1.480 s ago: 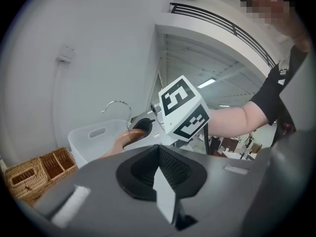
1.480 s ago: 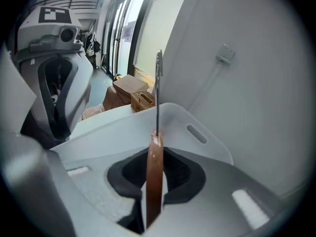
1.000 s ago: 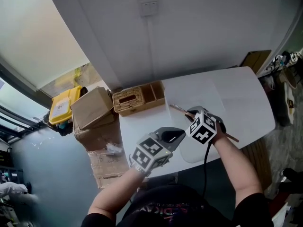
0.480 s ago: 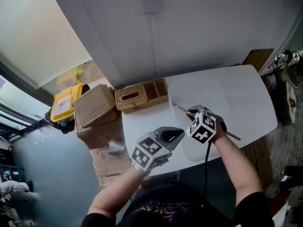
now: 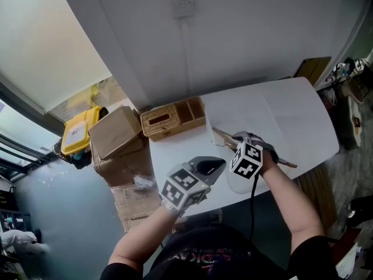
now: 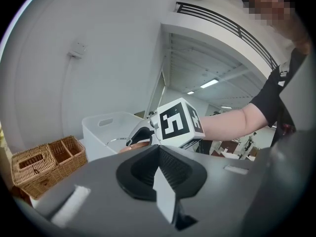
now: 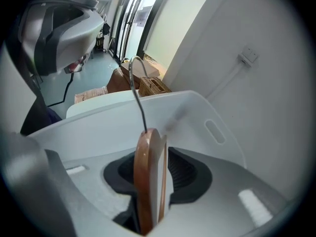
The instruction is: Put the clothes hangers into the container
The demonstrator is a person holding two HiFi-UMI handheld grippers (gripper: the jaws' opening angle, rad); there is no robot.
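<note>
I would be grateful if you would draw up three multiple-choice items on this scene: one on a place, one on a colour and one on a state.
1. Where on the table does the wicker basket stand?
A. At its left end, beside the cardboard boxes
B. At its right edge
C. Inside a white tub

2. What colour is the body of the hanger between the right gripper's jaws?
A. White
B. Brown
C. Black

3. What stands between the left gripper's jaws?
A. A hanger
B. A cloth
C. Nothing

Answers:
1 A: the head view shows it at the end next to the boxes.
2 B: its wooden body is brown, and the jaws around it have just been opening.
3 C: its own view shows the jaws together with nothing between them.
</note>
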